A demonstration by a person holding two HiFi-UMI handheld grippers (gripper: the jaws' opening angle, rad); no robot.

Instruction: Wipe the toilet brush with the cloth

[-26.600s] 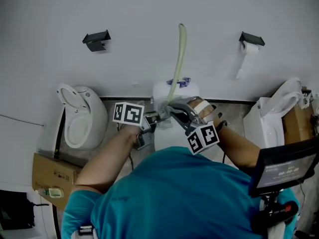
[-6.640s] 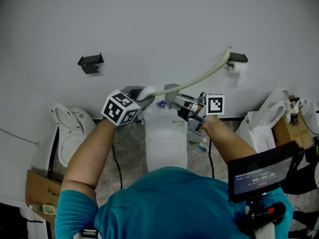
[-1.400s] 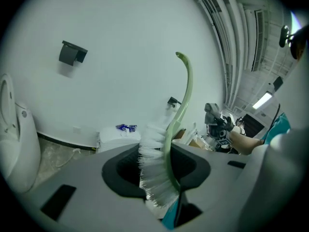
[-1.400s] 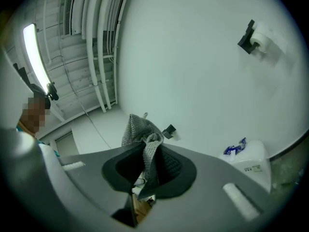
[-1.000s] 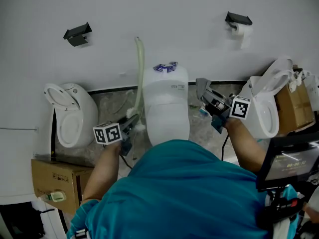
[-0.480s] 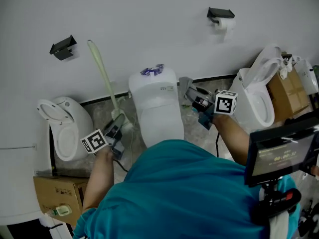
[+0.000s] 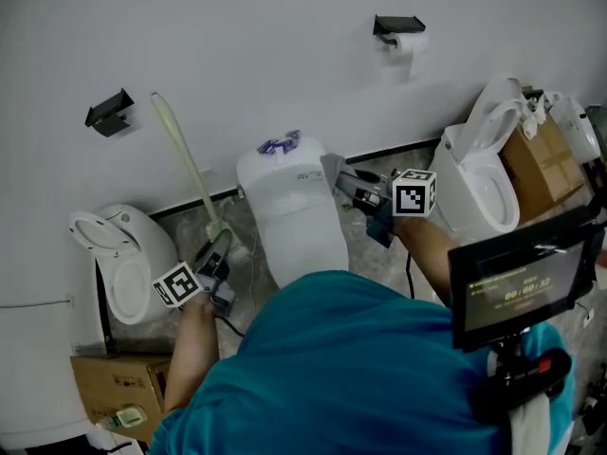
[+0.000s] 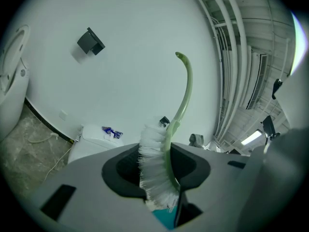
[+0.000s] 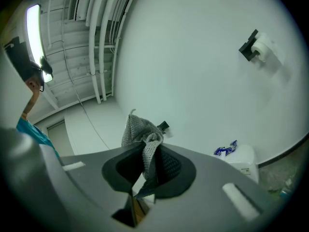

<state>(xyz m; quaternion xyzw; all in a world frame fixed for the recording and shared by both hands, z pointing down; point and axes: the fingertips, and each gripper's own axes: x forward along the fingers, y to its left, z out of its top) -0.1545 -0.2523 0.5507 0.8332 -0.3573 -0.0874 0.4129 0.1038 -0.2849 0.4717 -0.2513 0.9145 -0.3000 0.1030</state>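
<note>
1. Left gripper point(image 7: 220, 247): left of the middle toilet point(image 7: 289, 207), low beside its bowl. Forearm stretched forward, marker cube nearest the person, jaws aimed roughly level toward the wall.
2. Left jaws clamped on the toilet brush point(image 8: 155, 170) at its head, white bristles squeezed between the pads. Pale green handle rising from there, leaning away from the middle toilet, tip up against the white wall.
3. Right gripper point(image 7: 353, 186): right of the middle toilet, beside the tank. Forearm coming in from the right, jaws pointing across toward the tank, about level.
4. Right jaws closed on the grey cloth point(image 9: 141, 139), bunched top sticking up above the pads.
5. Brush and cloth well apart, one on each side of the middle toilet.
6. Blue wrapper point(image 7: 280, 144) on top of the tank.
7. Hidden: front of the middle toilet's bowl behind the person's teal shirt point(image 7: 360, 377).
8. Brush head barely readable in the head view, covered by the left gripper; clear only in the left gripper view.
9. Lower end of the cloth lost inside the right jaws' recess.
10. Screen point(image 7: 522, 287) on a mount blocking the floor to the right of the middle toilet.
</note>
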